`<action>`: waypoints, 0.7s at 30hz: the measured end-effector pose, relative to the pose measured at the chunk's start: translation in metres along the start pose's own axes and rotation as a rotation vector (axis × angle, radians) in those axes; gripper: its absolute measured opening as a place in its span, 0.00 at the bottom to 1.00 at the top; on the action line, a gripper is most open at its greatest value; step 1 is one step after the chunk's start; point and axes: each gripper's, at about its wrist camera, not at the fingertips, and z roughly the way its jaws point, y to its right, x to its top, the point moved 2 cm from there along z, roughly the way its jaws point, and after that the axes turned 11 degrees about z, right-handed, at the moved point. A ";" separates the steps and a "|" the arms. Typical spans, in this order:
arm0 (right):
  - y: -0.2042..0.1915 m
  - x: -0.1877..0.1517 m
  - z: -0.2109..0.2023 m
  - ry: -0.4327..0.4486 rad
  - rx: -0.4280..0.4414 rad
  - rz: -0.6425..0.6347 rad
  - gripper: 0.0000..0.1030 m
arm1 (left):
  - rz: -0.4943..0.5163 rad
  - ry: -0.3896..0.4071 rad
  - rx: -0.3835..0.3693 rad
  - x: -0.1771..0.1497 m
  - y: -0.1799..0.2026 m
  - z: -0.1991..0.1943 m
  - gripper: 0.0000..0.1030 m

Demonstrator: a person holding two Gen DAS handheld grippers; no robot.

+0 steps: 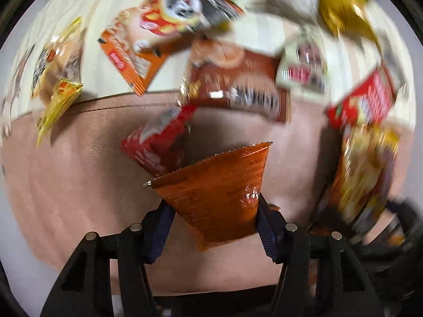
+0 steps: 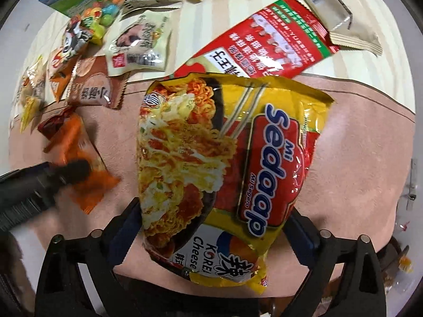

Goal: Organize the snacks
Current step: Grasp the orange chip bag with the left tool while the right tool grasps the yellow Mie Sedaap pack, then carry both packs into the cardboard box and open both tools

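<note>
While the left wrist view is badly smeared by blur, the left gripper (image 1: 215, 214) clearly pinches an orange packet (image 1: 216, 192) between its blue-padded fingers (image 1: 161, 227), jaws closed narrow on the packet's lower end, packet raised above the pink mat (image 1: 79, 185). The right gripper (image 2: 214, 227) clamps a yellow noodle pack (image 2: 224, 158), fingers pressing both of its side edges, jaws set fairly wide by the pack's width; the pack sits over the middle of the mat (image 2: 357, 158). Just beyond the pack's far end a red packet (image 2: 259, 42) lies across the mat's far edge onto the striped cloth (image 2: 370, 60). A brown packet (image 2: 92, 84) lies at the mat's far left edge, with a white packet (image 2: 140, 45) behind it on the cloth. A tan packet (image 2: 341, 18) touches the red one's far right corner. A candy bag (image 2: 97, 18) and more snacks crowd the far left corner of the cloth. The orange packet (image 2: 76, 155) and left gripper (image 2: 66, 171) show blurred at the mat's left side.
</note>
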 end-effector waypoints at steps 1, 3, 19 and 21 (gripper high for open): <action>0.004 0.001 -0.002 0.003 0.015 0.012 0.97 | 0.000 0.000 0.008 0.000 0.002 0.003 0.58; 0.010 0.004 -0.003 0.018 0.037 0.036 0.98 | -0.046 -0.001 -0.007 0.000 0.000 0.009 0.59; 0.004 0.029 0.026 0.004 -0.054 0.188 0.90 | -0.165 0.071 -0.116 -0.016 -0.005 0.028 0.42; 0.004 0.019 0.022 0.022 -0.061 0.180 0.90 | -0.064 0.092 -0.040 -0.017 0.004 0.022 0.41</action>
